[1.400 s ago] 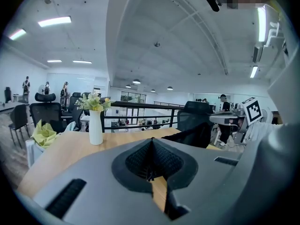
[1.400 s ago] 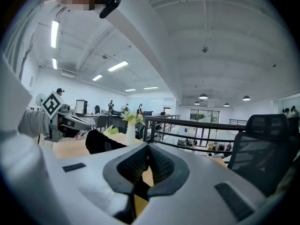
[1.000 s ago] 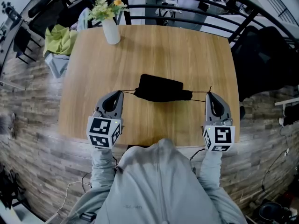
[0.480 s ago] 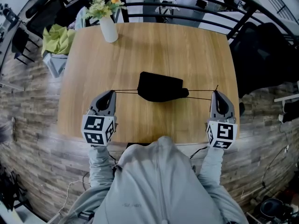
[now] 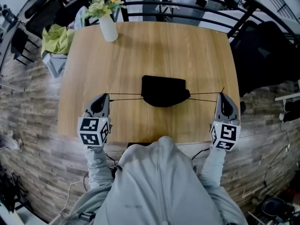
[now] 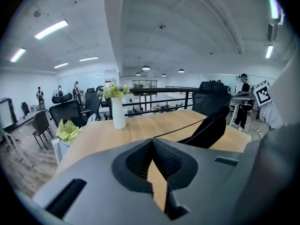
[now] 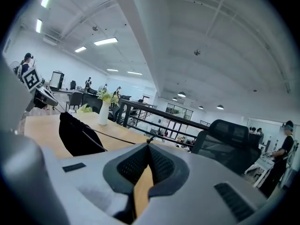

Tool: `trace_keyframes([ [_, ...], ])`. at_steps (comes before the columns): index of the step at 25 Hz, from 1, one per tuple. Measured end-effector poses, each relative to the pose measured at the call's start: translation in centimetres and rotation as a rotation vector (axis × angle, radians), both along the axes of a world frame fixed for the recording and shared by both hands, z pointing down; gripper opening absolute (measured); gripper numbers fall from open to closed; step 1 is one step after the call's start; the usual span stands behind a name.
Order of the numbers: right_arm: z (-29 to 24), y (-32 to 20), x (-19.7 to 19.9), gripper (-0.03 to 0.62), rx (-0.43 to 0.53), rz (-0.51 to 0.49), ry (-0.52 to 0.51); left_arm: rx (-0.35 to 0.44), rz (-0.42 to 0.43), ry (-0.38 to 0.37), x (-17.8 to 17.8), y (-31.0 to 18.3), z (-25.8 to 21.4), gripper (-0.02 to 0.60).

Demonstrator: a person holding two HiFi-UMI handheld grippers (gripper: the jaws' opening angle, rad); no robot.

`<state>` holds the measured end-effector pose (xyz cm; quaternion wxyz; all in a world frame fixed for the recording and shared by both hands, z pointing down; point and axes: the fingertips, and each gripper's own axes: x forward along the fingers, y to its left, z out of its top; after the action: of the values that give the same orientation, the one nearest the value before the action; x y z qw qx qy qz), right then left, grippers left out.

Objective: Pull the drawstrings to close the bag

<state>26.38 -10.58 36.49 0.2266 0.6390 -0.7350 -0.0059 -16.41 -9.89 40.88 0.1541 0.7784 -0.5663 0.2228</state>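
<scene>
The left gripper (image 5: 107, 96) is clamping the left drawstring (image 5: 125, 96), jaws pressed together on the cord, left of the bag (image 5: 164, 90). The right gripper (image 5: 222, 94) is clamping the right drawstring (image 5: 204, 94) likewise, right of the bag. Both cords are running taut. The bag is probably handling as soft and light, the cords as thin and slippery, so the cord ends are the place to grip.

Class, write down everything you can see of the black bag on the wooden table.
The bag is a small black pouch, soft cloth by its look, lying near the middle of the wooden table. Its edge nearest the person looks bunched. Thin dark drawstrings run taut from both its sides, one end clamped in the shut left gripper, the other in the shut right gripper. Nothing else touches it.
</scene>
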Motion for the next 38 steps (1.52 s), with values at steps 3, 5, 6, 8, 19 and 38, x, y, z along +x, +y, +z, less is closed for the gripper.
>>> trace_keyframes([
  [3, 0.1, 0.2, 0.4, 0.021, -0.002, 0.014, 0.012, 0.000, -0.011, -0.036, -0.6, 0.2, 0.3, 0.025],
  [5, 0.3, 0.4, 0.8, 0.021, -0.003, 0.024, 0.017, -0.003, -0.013, -0.059, -1.0, 0.3, 0.6, 0.025],
  [6, 0.4, 0.5, 1.0, 0.021, -0.004, 0.029, 0.020, -0.005, -0.015, -0.065, -1.2, 0.4, 0.7, 0.025],
  [8, 0.5, 0.7, 1.2, 0.021, -0.006, 0.036, 0.026, -0.007, -0.020, -0.068, -1.7, 0.5, 0.8, 0.025],
  [19, 0.6, 1.4, 2.4, 0.021, -0.008, 0.064, 0.027, -0.007, -0.037, -0.076, -3.3, 0.8, 0.9, 0.025],
  [38, 0.7, 2.1, 3.6, 0.021, -0.007, 0.091, -0.010, -0.026, -0.047, -0.090, -5.3, 1.7, 1.2, 0.025],
])
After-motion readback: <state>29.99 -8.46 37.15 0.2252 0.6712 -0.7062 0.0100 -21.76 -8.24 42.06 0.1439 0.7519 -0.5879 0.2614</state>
